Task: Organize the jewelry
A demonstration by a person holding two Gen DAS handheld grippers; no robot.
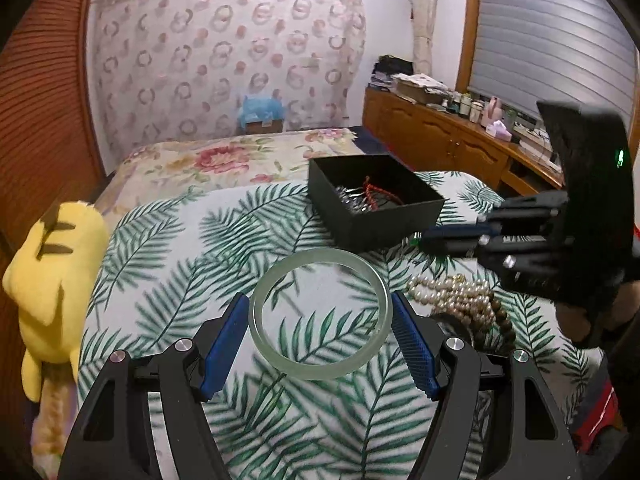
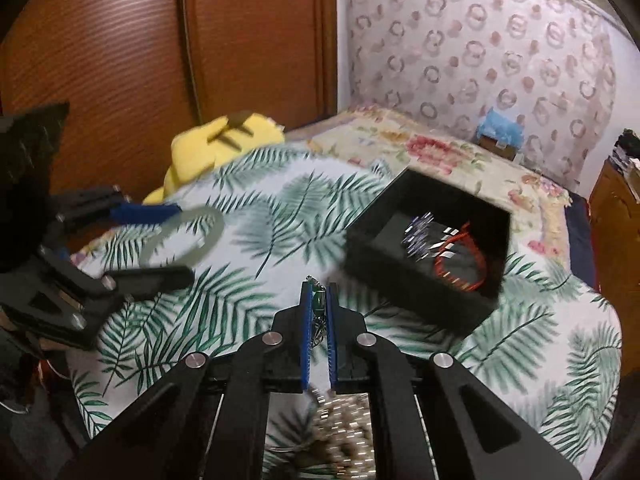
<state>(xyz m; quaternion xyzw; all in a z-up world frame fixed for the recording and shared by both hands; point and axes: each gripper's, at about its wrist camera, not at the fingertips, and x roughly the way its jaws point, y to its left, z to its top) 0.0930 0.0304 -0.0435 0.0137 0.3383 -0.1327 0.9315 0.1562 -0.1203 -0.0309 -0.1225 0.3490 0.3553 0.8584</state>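
A pale green jade bangle (image 1: 320,372) sits between the blue pads of my left gripper (image 1: 318,300), which is shut on its two sides just above the leaf-print blanket (image 1: 180,280). The right wrist view shows the same bangle (image 2: 216,228) in the left gripper (image 2: 180,242). My right gripper (image 2: 319,288) is shut on a small green pendant (image 2: 319,300); its chain hangs below the pads. It hovers beside the black box (image 2: 416,288). The open box (image 1: 380,228) holds a red cord bracelet (image 1: 376,192) and silver pieces (image 1: 352,200).
A heap of pearl strands (image 1: 452,292) and a wooden bead bracelet (image 1: 504,316) lie on the blanket right of the bangle. A yellow plush toy (image 1: 52,264) leans at the bed's left edge by the wooden wardrobe. A cluttered wooden cabinet (image 1: 440,140) runs along the right.
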